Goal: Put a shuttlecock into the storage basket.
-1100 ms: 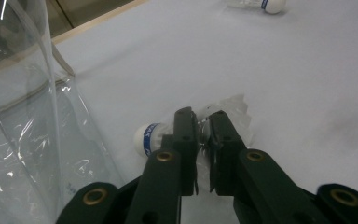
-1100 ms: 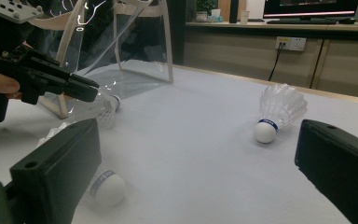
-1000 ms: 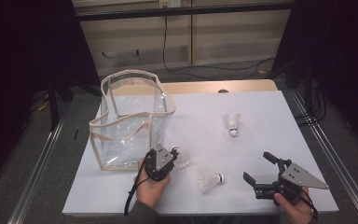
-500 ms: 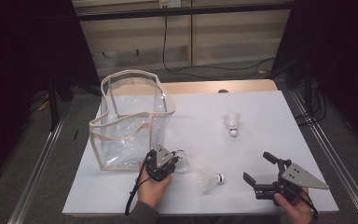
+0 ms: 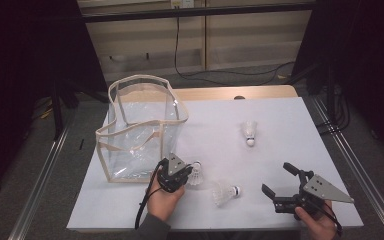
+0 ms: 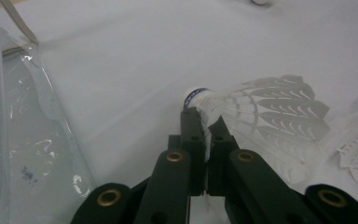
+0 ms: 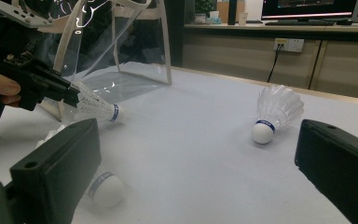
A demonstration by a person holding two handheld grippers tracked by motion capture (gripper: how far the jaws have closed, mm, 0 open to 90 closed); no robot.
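White table [image 5: 290, 120] carries a clear bag [image 5: 140, 130] before wooden cabinets [image 5: 205, 40].

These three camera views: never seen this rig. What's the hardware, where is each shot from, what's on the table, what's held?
There is no robot here: a person holds a pair of hand-held black two-jaw tongs in each hand.

The high view looks down on the white-covered table from above the person's side. The other two cameras ride on the tongs themselves and look along their jaws.

On the table stands a clear plastic tote bag with beige trim. Two white feather shuttlecocks lie loose: a far one and a near one.

The left tongs are shut on the feather skirt of a third white feather shuttlecock, beside the bag; whether it is clear of the table I cannot tell. The right tongs are open and hold nothing.
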